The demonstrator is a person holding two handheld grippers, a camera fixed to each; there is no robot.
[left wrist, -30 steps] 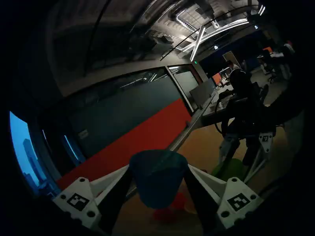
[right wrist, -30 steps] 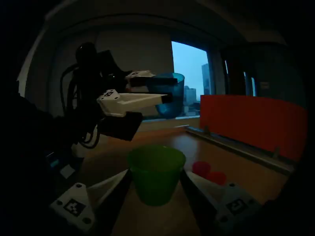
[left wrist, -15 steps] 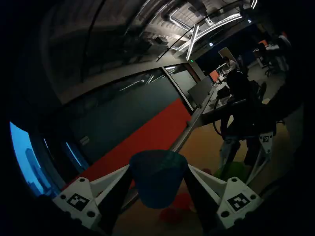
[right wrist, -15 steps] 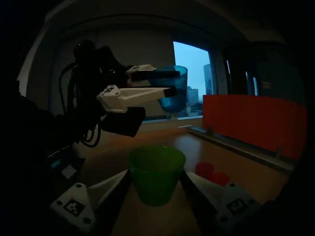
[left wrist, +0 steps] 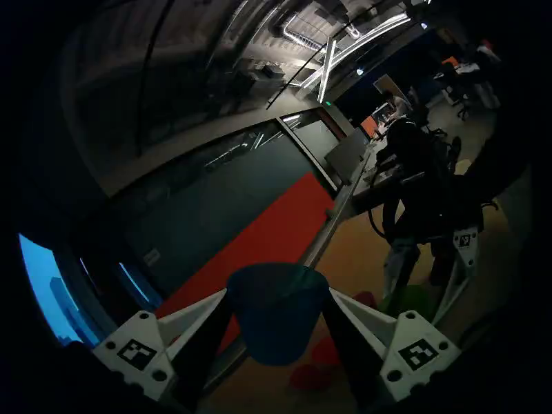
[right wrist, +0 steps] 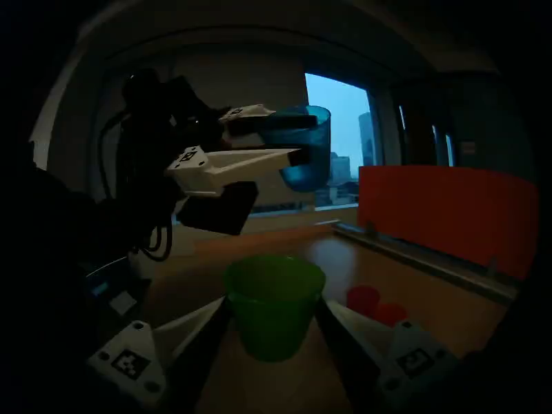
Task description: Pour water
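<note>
Dim-light entry, all places taken from the green cup [right wrist: 274, 312] as reference

Right gripper view, left side: the left gripper [right wrist: 308, 140] reaches in from up and left of the green cup, with dark cables and the holder's arm behind it. Its jaws pinch the blue cup [right wrist: 305, 155] by the sides, one finger on each. The blue cup hangs in the air above and beyond the green cup, well apart from it, rim up and close to upright. The wall is see-through, but the light is too low to read any water level.

Centre: the right gripper [right wrist: 274, 307] has its jaws pressed on either side of the green cup, low over the wooden table [right wrist: 441, 303]. The rim is seen edge-on, so the contents cannot be told.

Right of the green cup: two small red round things [right wrist: 376, 307] sit on the table, touching or nearly so. Beyond them stands an orange panel [right wrist: 448, 214].

Left gripper view: the blue cup sits between the white fingers and its inside is hidden
</note>
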